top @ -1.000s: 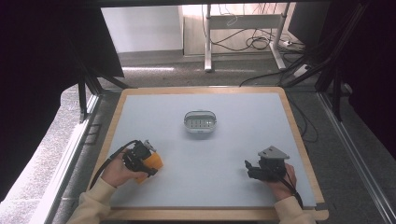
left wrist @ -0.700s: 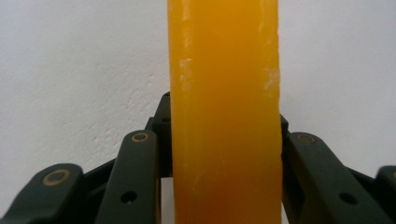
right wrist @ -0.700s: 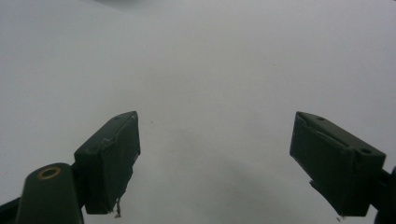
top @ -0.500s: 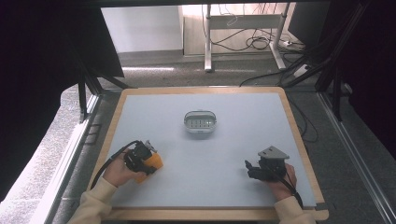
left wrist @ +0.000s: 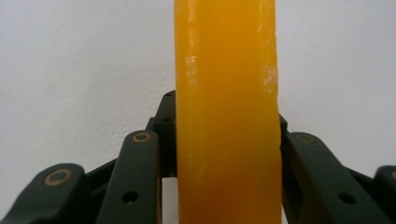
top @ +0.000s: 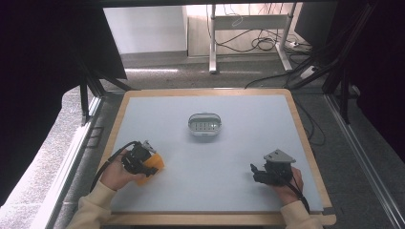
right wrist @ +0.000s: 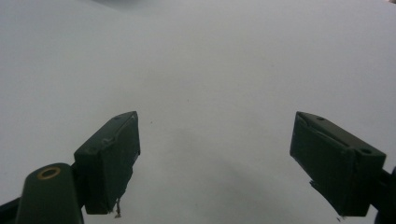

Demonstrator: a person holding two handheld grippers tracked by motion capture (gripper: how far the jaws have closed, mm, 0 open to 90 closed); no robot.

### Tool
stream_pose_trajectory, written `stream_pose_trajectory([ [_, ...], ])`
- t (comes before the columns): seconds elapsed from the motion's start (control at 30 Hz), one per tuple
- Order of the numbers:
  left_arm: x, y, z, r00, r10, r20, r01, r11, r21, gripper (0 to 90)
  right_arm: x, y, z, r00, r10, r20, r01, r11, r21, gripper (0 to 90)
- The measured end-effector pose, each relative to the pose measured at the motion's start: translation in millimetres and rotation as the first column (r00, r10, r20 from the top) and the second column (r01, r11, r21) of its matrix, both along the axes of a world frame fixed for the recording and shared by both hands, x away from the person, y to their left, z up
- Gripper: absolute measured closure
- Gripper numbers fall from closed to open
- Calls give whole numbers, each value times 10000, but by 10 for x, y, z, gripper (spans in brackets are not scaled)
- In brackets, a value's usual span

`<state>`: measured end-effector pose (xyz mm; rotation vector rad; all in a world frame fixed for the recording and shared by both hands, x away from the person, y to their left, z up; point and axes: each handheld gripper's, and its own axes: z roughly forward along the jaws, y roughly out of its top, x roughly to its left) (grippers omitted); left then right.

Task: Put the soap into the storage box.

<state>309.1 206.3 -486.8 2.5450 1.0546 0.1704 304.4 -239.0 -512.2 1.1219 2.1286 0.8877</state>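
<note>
Left gripper (top: 143, 164) jaws clamped on the orange block (left wrist: 227, 112) — right gripper (right wrist: 215, 163) jaws apart, both nearer than the oval dish (top: 205, 124).

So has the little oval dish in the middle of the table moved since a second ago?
No. The oval dish sits at the same spot between the table's wooden edges as before.

Orange block (left wrist: 227, 112) upright between claws
</note>
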Motion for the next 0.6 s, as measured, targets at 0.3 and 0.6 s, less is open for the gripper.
stream_pose_trajectory([
  [0.3, -7, 22, 14, 9999, 44, 147, -43, 10000, -60, 619, 1, -1, -3, 10000, -2, -3, 2, 10000, -18, 164],
  [0.6, -17, 61, 48, 9998, 65, 177, -60, 9997, -245, 620, 2, 0, -7, 10000, -17, -11, 17, 10000, -25, 164],
])
